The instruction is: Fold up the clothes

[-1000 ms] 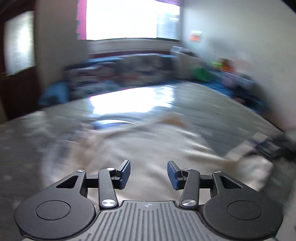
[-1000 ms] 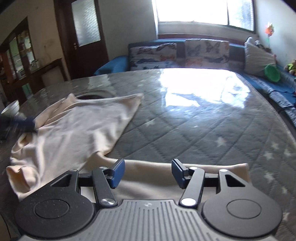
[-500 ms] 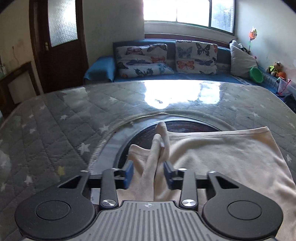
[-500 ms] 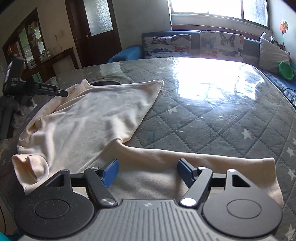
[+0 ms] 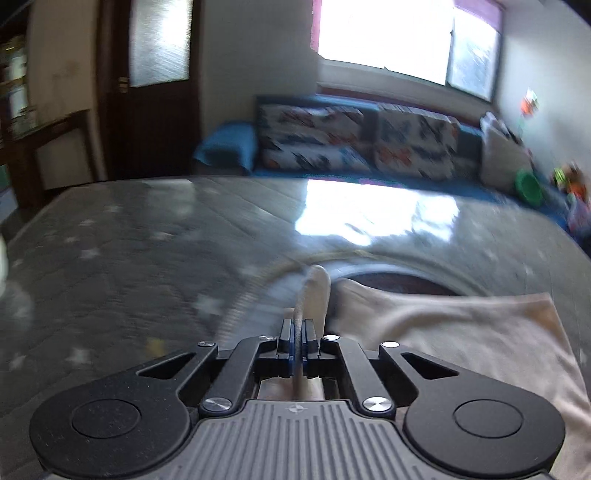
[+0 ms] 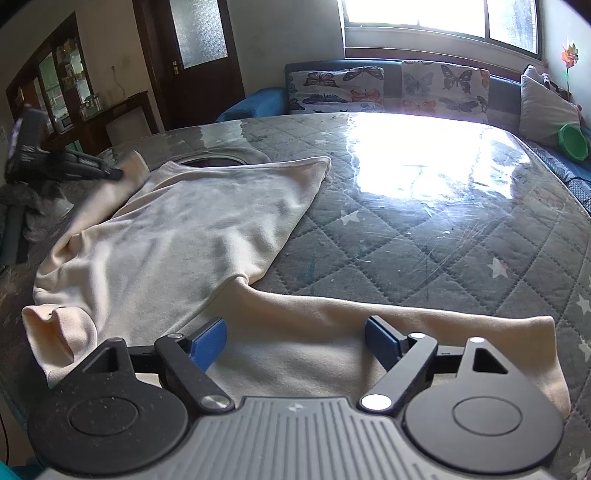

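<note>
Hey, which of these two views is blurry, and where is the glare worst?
Left wrist view: motion blur smears the sofa cushions and the table, though the left tongs, shut on the cream garment, stay sharp. Right wrist view: crisp, with the right tongs open; window glare whites out a patch of the tabletop, and the fisheye bends the edges.

Shirt on table, sofa behind

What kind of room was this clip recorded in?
Most likely a home living room: a blue sofa with butterfly cushions under a window, and a cream garment on a quilted table.
</note>
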Motion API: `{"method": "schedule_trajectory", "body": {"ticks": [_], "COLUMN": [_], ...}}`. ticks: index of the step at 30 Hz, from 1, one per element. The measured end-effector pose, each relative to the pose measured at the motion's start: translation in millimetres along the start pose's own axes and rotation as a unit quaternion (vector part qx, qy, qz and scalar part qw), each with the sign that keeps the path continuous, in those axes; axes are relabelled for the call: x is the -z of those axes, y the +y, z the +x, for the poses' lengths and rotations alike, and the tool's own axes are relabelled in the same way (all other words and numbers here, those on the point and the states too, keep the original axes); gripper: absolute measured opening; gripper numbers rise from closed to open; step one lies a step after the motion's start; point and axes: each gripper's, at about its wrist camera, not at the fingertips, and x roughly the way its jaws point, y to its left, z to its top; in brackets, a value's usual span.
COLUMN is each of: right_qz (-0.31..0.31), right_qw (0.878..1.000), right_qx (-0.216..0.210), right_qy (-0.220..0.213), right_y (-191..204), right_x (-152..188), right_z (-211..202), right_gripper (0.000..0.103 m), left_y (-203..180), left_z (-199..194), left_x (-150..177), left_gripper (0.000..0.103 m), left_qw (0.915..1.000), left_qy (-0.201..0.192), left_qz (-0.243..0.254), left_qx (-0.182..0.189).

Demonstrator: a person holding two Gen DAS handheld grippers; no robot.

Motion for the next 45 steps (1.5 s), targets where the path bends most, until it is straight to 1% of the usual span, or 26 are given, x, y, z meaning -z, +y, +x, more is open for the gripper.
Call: {"method": "schedule_trajectory", "body": {"ticks": [4,6,8,12,15,17,19,22,23,24,25,27,29,31,32,33,34,36,37,38,39,40,41,42,45], "right_qz": [-0.006,-0.008,-0.013,-0.036,-0.074,-0.091,-0.122,-0.162,-0.174,-0.187,-0.198,-0.231,-0.257,-0.279,-0.288,-0.293,-0.298,-0.298,-0.296,-0.294,-0.292,-0.291,-0.289,-0.289,-0.305], "right_qw": [1.000,1.000,1.000,0.999,0.997,0.995,0.990,0.981,0.977,0.973,0.970,0.959,0.949,0.940,0.937,0.935,0.932,0.931,0.932,0.932,0.932,0.932,0.932,0.931,0.923], "right_qx": [0.003,0.005,0.008,0.010,-0.014,-0.031,-0.066,-0.111,-0.121,-0.131,-0.139,-0.165,-0.182,-0.192,-0.196,-0.199,-0.202,-0.203,-0.204,-0.206,-0.207,-0.209,-0.211,-0.216,-0.224], "right_qy": [0.002,0.002,0.000,-0.009,-0.011,-0.009,-0.005,0.002,0.004,0.007,0.010,0.019,0.024,0.027,0.029,0.031,0.038,0.050,0.055,0.056,0.057,0.058,0.059,0.060,0.062], "right_y": [3,5,7,16,35,46,68,98,109,119,128,155,175,191,198,202,207,212,214,214,213,213,212,212,212], "right_x": [-1,-2,-3,-10,-19,-23,-29,-34,-34,-34,-34,-32,-29,-25,-23,-22,-19,-16,-14,-13,-12,-10,-9,-8,0], "right_z": [2,1,1,-5,-10,-10,-12,-11,-9,-7,-6,0,4,9,12,15,19,26,29,30,30,31,31,29,24], "right_gripper": [0.089,0.089,0.089,0.089,0.089,0.089,0.089,0.089,0.089,0.089,0.088,0.088,0.087,0.085,0.081,0.078,0.076,0.060,0.058,0.049,0.034,0.026,0.014,0.011,0.011], "left_y": [41,61,79,100,109,113,116,120,121,122,124,128,130,129,128,128,128,129,130,131,131,132,132,132,133], "left_z": [-28,-40,-51,-59,-53,-49,-47,-47,-47,-47,-45,-40,-34,-29,-28,-28,-27,-28,-29,-30,-32,-34,-35,-37,-42], "left_x": [-1,3,12,33,50,56,60,58,58,56,55,53,52,53,53,53,53,53,53,53,54,54,55,55,57], "left_gripper": [0.003,0.003,0.003,0.003,0.004,0.006,0.009,0.018,0.027,0.041,0.046,0.048,0.046,0.036,0.022,0.015,0.011,0.005,0.005,0.005,0.004,0.004,0.004,0.004,0.004], "left_qw": [0.9978,0.9954,0.9931,0.9914,0.9905,0.9902,0.9899,0.9897,0.9896,0.9894,0.9890,0.9879,0.9873,0.9875,0.9880,0.9884,0.9887,0.9886,0.9883,0.9878,0.9876,0.9874,0.9873,0.9871,0.9865], "left_qy": [-0.032,-0.045,-0.050,-0.034,-0.010,0.005,0.014,0.013,0.013,0.013,0.014,0.016,0.020,0.023,0.020,0.019,0.017,0.013,0.010,0.007,0.004,0.002,0.000,-0.002,-0.008], "left_qz": [-0.046,-0.066,-0.082,-0.088,-0.085,-0.090,-0.096,-0.103,-0.105,-0.108,-0.111,-0.118,-0.122,-0.115,-0.109,-0.107,-0.104,-0.102,-0.102,-0.103,-0.103,-0.101,-0.099,-0.097,-0.090], "left_qx": [-0.035,-0.054,-0.068,-0.091,-0.108,-0.107,-0.103,-0.099,-0.097,-0.096,-0.096,-0.099,-0.100,-0.105,-0.108,-0.107,-0.106,-0.110,-0.113,-0.116,-0.119,-0.122,-0.125,-0.128,-0.136]}}
